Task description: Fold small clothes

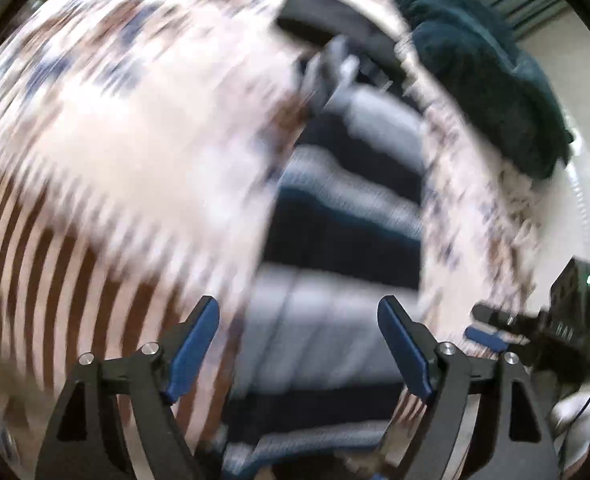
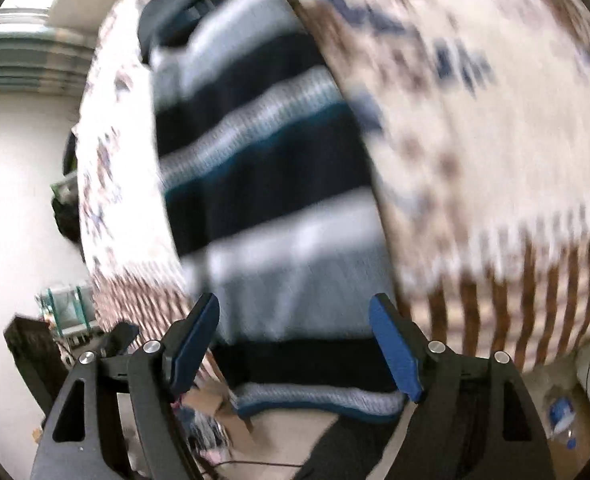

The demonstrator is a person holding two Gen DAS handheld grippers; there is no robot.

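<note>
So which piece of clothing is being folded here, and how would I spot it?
Look at the big pale patterned cloth with brown stripes along its edge that covers the surface. Lying along it, straight ahead of both pairs of open blue fingers, is the striped sweater. It alone has broad navy, grey and white bands with a thin teal line, unlike the plain dark teal heap farther back.

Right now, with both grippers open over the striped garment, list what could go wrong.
1. The striped garment reaches the table's near edge, its hem at the lip; a careless tug might drag it off.
2. The left gripper and the right gripper sit close together; they might collide on the next reach.
3. A dark teal cloth lies by the garment's far end on the patterned tablecloth and might get caught up in a fold.
</note>
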